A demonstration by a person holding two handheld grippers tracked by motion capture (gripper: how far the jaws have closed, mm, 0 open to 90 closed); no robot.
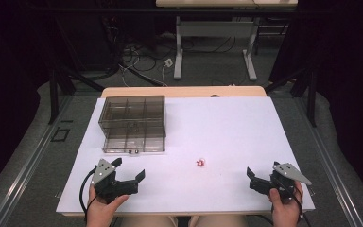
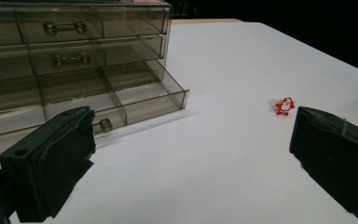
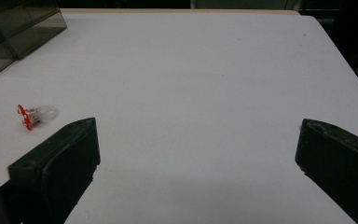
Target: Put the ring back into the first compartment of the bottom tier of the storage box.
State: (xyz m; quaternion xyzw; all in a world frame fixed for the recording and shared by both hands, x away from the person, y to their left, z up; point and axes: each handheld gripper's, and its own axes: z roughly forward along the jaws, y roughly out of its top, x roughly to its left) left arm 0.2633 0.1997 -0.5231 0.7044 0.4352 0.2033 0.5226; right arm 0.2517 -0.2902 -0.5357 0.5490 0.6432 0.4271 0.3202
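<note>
A smoky clear drawer box (image 1: 132, 120) stands at the back left of the white table (image 1: 227, 123), its bottom drawer (image 2: 121, 95) pulled out. A tiny red and white figure (image 1: 201, 163) lies mid-table near the front. My left gripper (image 1: 129, 169) rests open at the front left, just in front of the box, with nothing between its jaws. From the left gripper view the figure (image 2: 285, 106) lies ahead to the right. My right gripper (image 1: 262, 174) is open at the front right. Its view has the figure (image 3: 31, 115) ahead to the left, lying on its side.
The box's two upper drawers (image 2: 60, 44) are shut, each with a small metal handle. Beyond the table's far edge are a desk frame (image 1: 215, 42) and loose cables on the floor. A corner of the box (image 3: 14, 28) sits at the upper left of the right gripper view.
</note>
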